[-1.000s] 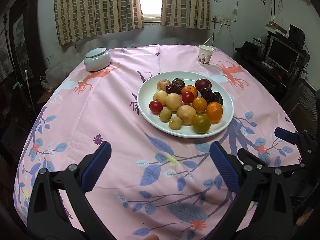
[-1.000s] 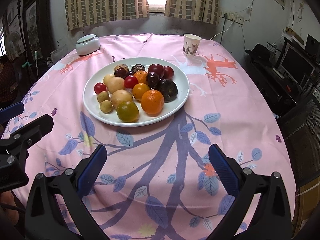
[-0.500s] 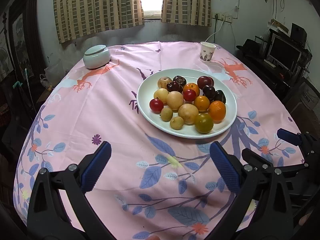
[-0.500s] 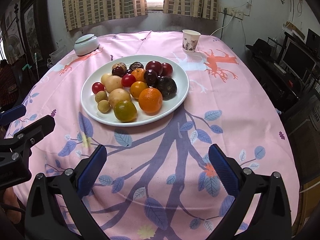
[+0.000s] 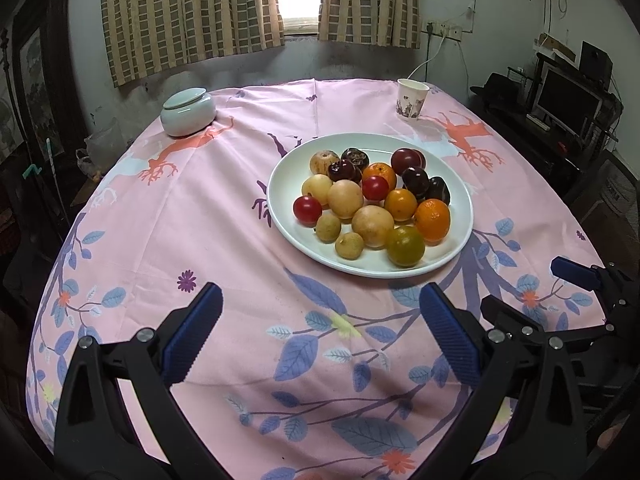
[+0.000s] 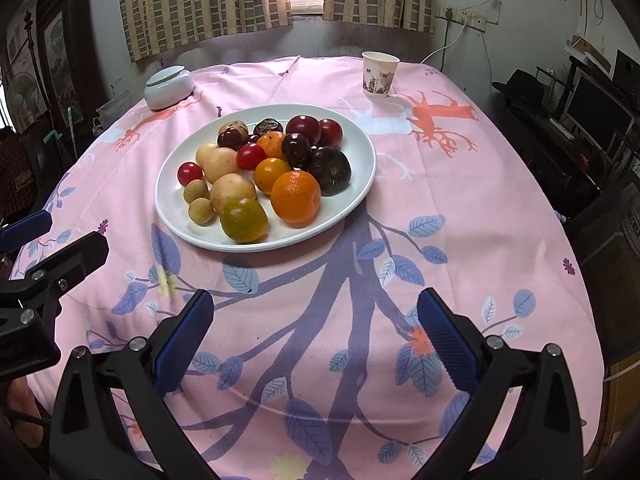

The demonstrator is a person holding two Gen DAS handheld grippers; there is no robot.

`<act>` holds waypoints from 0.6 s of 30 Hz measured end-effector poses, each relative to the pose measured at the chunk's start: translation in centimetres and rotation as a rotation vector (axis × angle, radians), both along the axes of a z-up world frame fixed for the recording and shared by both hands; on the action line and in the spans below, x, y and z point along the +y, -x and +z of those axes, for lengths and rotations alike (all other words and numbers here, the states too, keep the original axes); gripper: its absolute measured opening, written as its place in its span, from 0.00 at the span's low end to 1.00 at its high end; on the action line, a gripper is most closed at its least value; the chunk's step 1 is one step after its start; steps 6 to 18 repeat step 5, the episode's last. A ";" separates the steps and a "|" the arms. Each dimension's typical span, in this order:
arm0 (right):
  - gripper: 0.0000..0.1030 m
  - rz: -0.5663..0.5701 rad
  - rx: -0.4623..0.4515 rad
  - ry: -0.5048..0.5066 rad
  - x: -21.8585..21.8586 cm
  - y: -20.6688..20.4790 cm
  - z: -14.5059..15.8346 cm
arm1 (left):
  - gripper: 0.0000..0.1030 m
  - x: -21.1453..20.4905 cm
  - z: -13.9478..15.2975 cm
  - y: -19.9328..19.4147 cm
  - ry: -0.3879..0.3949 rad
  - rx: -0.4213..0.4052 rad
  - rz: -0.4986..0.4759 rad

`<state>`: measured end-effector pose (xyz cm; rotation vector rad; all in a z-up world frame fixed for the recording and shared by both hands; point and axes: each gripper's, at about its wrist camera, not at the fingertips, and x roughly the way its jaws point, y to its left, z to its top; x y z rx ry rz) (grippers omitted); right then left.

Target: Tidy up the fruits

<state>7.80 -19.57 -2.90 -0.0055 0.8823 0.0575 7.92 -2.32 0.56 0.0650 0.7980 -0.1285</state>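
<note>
Both grippers, left gripper (image 5: 320,320) and right gripper (image 6: 314,320), wide open, empty, near plate (image 5: 288,224); only right view shows fan (image 6: 22,98).

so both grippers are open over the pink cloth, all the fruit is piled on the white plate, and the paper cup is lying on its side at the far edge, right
Not quite: the printed paper cup stands upright, mouth up, as the right wrist view shows. The rest holds: the left gripper and right gripper are both open over the pink floral tablecloth, and all the fruit sits on the round white plate.
</note>
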 end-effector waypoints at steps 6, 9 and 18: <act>0.99 0.000 -0.002 0.001 0.0 0.0 0.0 | 0.98 0.2 -0.1 -0.1 0.007 0.005 0.000; 0.99 0.000 -0.002 0.001 0.0 0.0 0.0 | 0.98 0.2 -0.1 -0.1 0.007 0.005 0.000; 0.99 0.000 -0.002 0.001 0.0 0.0 0.0 | 0.98 0.2 -0.1 -0.1 0.007 0.005 0.000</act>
